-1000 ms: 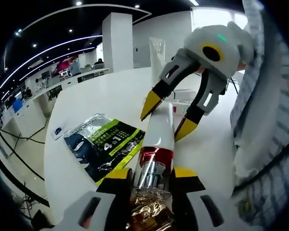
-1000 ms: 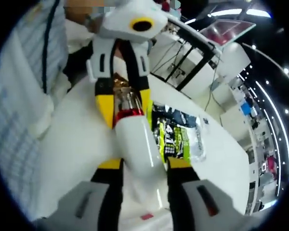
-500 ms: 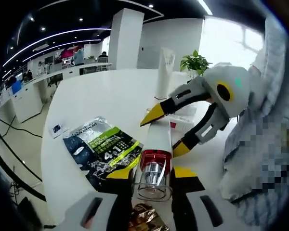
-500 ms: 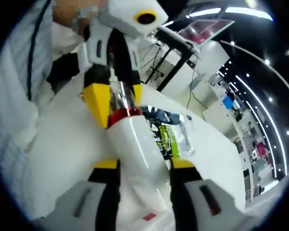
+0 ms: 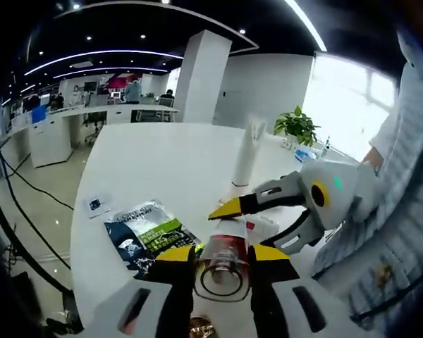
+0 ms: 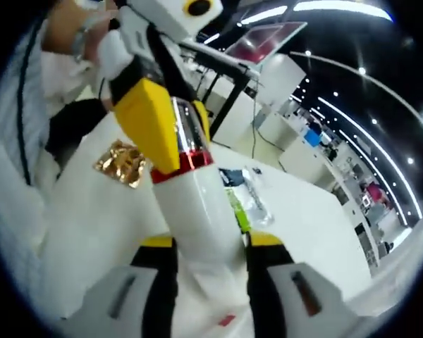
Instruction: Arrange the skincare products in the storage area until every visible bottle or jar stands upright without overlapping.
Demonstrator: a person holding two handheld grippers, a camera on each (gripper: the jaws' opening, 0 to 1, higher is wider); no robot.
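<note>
White table (image 5: 162,162): a tall white tube (image 5: 247,151) stands upright at its far side. White bottle (image 6: 201,211) has been raised off the surface since a second ago, clamped at its silver cap (image 5: 222,264) by the left gripper (image 5: 222,257) and at its body by the right gripper (image 6: 204,243). Uprighting is under way. Green sachet (image 5: 148,236) lies flat, near left.

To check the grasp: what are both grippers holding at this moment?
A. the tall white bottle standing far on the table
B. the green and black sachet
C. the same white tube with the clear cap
C: the left gripper has its jaws at the clear cap, and the right gripper clamps the body of the white tube.
</note>
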